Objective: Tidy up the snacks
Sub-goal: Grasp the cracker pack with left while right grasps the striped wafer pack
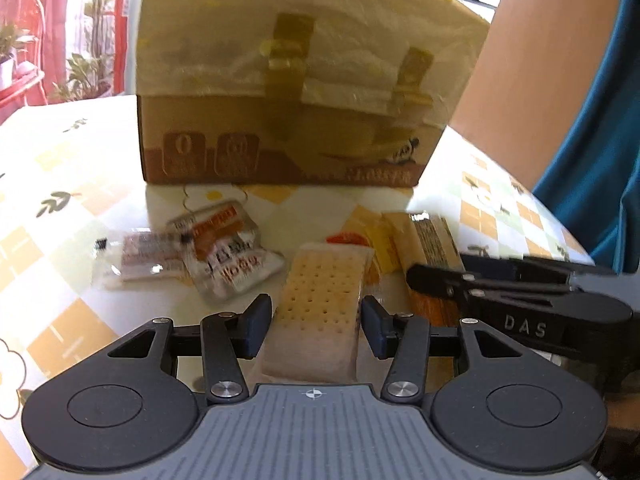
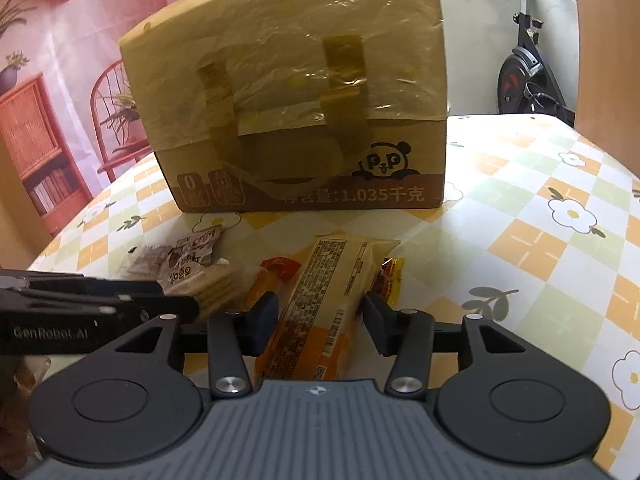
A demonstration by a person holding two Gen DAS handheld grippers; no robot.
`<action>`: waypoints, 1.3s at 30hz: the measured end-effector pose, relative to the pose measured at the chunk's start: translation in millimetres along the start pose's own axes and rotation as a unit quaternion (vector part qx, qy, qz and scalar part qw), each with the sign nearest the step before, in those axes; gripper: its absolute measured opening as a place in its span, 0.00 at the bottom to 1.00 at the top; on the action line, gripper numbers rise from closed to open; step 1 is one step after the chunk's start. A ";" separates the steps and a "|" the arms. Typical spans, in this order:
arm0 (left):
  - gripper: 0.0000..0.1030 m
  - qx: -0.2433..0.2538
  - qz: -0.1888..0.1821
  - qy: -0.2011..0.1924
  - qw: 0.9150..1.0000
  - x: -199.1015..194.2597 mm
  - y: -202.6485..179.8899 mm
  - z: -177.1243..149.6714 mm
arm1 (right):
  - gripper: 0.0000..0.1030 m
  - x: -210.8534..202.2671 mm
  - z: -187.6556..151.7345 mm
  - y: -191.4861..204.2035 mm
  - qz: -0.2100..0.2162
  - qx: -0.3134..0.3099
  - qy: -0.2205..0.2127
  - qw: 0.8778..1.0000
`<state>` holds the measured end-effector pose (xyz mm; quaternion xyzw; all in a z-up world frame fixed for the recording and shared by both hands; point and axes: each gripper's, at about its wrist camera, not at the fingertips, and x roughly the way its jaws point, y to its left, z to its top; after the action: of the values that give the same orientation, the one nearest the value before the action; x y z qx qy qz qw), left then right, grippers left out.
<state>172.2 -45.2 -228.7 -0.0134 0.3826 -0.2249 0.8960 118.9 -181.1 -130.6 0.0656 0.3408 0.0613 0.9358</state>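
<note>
A brown cardboard box (image 1: 288, 92) with a panda print (image 2: 296, 96) stands at the back of the table. In front of it lie several snack packs. My left gripper (image 1: 316, 322) has its jaws on both sides of a clear pack of dotted crackers (image 1: 320, 304), touching its edges. My right gripper (image 2: 320, 320) closes on a long yellow-orange snack pack (image 2: 324, 300) the same way. The crackers show in the right wrist view (image 2: 218, 284), the yellow pack in the left wrist view (image 1: 428, 248). Two small clear packs with red print (image 1: 208, 256) lie to the left.
The table has a checked yellow, green and white flower cloth (image 2: 540, 220). An orange wrapper (image 2: 394, 276) lies under the yellow pack. A red chair (image 2: 114, 120) and shelf stand behind the table on the left, an exercise bike (image 2: 524, 64) on the right.
</note>
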 end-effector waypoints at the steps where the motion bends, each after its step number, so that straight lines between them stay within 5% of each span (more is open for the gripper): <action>1: 0.50 0.002 0.000 0.000 1.000 0.1 -0.6 -1.2 | 0.50 0.5 -0.3 0.4 -0.002 -0.005 0.000 1.000; 24: 0.49 -0.020 -0.007 -0.006 1.000 2.1 5.8 -5.2 | 0.49 8.7 -5.3 2.8 0.031 -0.013 0.018 0.999; 39: 0.48 -0.017 -0.008 -0.028 0.999 -7.0 4.1 -2.3 | 0.47 -7.7 1.4 -1.3 0.038 0.000 -0.034 0.999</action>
<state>168.0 -38.3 -226.4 -0.0383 0.3608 -0.2247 0.9044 114.1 -183.7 -125.0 0.0802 0.3057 0.0945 0.9440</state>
